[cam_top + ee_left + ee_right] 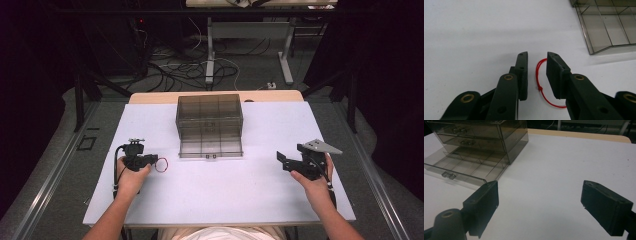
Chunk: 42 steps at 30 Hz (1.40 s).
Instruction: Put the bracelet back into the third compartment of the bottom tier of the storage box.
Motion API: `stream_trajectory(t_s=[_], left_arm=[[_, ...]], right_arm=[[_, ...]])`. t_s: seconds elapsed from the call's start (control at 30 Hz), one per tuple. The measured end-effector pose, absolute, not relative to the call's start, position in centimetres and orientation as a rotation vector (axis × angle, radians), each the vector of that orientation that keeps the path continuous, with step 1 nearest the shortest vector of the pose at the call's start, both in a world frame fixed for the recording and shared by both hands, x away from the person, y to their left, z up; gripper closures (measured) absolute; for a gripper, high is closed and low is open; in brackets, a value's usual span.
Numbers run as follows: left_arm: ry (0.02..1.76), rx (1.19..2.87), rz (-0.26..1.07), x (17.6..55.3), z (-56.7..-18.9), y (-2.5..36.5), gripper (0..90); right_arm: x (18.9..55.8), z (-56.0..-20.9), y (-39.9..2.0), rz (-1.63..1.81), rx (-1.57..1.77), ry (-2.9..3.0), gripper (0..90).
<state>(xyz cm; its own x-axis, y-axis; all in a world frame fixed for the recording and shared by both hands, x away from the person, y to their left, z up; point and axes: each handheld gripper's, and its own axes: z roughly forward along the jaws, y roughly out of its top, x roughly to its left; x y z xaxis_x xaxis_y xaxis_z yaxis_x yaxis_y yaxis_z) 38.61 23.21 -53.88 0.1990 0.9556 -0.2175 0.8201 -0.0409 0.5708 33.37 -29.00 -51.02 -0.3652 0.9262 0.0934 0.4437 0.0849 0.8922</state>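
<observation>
Both grippers rest low over the white table [220, 195], one in each hand. On the person's left, the left gripper [150, 161] has its jaws a narrow gap apart, not pinching anything; in the left gripper view [537, 65] a red string loop [541, 85] with a small knot lies flat on the table in that gap, partly hidden under the right-hand jaw. From the high view the red string loop [161, 164] sits just at the jaw tips. The right gripper [281, 159] is spread wide, its jaws far apart in the right gripper view [539, 202] with bare table between them.

At the middle of the table stands a smoky clear drawer organizer [209, 114]. Its bottom drawer [211, 147] is pulled out toward the person; its divided compartments look empty. The two upper drawers [464, 135] are closed, and their contents cannot be made out.
</observation>
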Motion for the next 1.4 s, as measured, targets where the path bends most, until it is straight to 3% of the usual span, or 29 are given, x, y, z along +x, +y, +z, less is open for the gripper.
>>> stream_trajectory(t_s=[1.4], left_arm=[[1.7, 1.928, 0.254, 38.69, -54.53, 22.49, 87.8]], right_arm=[[33.41, -51.08, -29.1, 1.233, 1.342, 1.872, 14.6]])
